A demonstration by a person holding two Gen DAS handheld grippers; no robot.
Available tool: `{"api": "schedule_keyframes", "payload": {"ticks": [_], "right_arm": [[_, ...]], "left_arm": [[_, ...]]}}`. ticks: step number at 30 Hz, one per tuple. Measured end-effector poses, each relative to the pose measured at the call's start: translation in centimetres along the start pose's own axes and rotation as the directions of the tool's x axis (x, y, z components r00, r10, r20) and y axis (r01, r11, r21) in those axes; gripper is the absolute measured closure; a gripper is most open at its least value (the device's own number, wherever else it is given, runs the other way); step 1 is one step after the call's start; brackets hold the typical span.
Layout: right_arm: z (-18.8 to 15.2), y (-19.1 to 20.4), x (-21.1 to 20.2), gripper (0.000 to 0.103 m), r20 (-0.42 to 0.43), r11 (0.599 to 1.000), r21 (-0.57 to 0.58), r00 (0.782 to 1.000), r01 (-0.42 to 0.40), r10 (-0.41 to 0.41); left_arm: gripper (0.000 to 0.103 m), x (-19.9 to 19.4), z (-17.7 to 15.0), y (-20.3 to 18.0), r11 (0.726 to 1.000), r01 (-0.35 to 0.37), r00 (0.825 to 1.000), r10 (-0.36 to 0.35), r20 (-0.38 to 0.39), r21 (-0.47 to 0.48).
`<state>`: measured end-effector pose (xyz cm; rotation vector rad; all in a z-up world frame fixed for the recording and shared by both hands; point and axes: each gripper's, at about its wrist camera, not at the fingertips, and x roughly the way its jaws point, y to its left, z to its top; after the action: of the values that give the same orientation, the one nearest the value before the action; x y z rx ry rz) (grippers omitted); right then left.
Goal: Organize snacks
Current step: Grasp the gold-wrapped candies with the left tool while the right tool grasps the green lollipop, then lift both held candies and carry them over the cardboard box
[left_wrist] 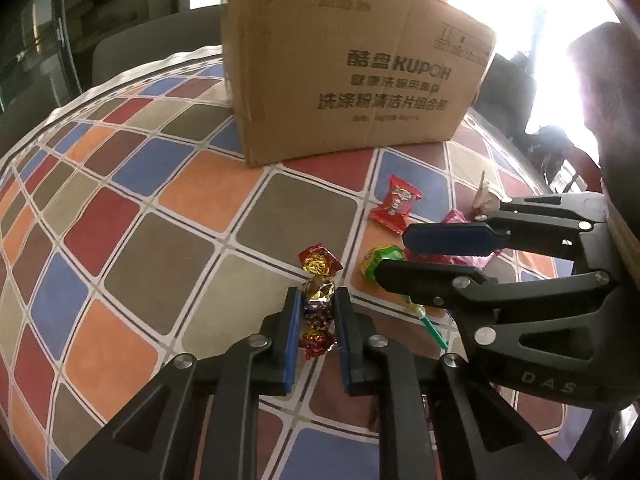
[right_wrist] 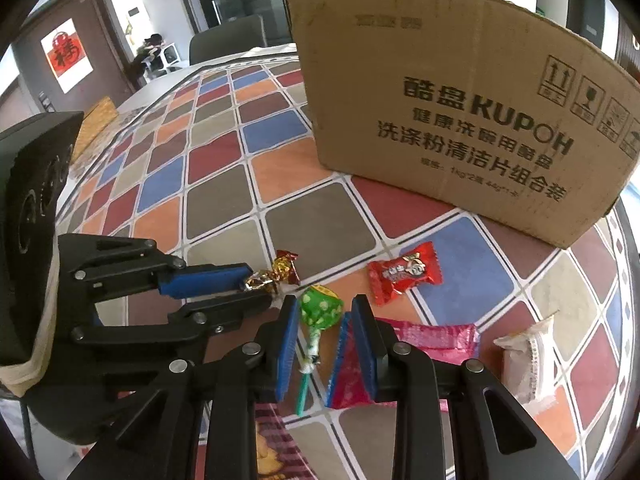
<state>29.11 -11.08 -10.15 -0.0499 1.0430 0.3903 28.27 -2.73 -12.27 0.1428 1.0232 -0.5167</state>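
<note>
Left jaws pressed on a foil-wrapped candy, its long axis running along the pads; left gripper sits low on the checked tablecloth. Right jaws apart, straddling the green lollipop, stick pointing back toward the right gripper. Red sachet, pink packet just beyond. Cardboard box behind reads "KUPOH"

box blocks far side, left tablecloth open (wide)
</note>
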Motion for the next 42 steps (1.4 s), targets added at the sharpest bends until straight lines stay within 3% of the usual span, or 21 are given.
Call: {"api": "schedule_keyframes", "payload": {"ticks": [12, 20, 33, 42], "right_arm": [[0.3, 0.5, 1.6, 0.075, -0.027, 1.000, 0.009, 1.000, -0.013, 0.013], [0.1, 0.7, 0.3, 0.076, 0.005, 1.000, 0.014, 1.000, -0.006, 0.006], [-0.4, -0.4, -5.5, 0.076, 0.131, 0.997, 0.070, 0.991, 0.021, -0.030], [0.6, -1.5, -11.0, 0.076, 0.256, 0.993, 0.105, 0.964, 0.045, -0.070]], "left_arm": [[0.086, -0.7, -0.1, 1.0, 0.999, -0.018, 1.000, 0.019, 0.017, -0.048], [0.086, -2.1, -0.1, 0.6, 0.998, -0.026, 0.998, 0.029, 0.055, -0.060], [0.086, -6.5, 1.7, -2.0, 0.998, -0.042, 0.985, 0.048, 0.167, -0.040], [0.086, -9.9, 4.1, -4.0, 0.999, -0.031, 0.967, 0.037, 0.253, -0.028]]}}
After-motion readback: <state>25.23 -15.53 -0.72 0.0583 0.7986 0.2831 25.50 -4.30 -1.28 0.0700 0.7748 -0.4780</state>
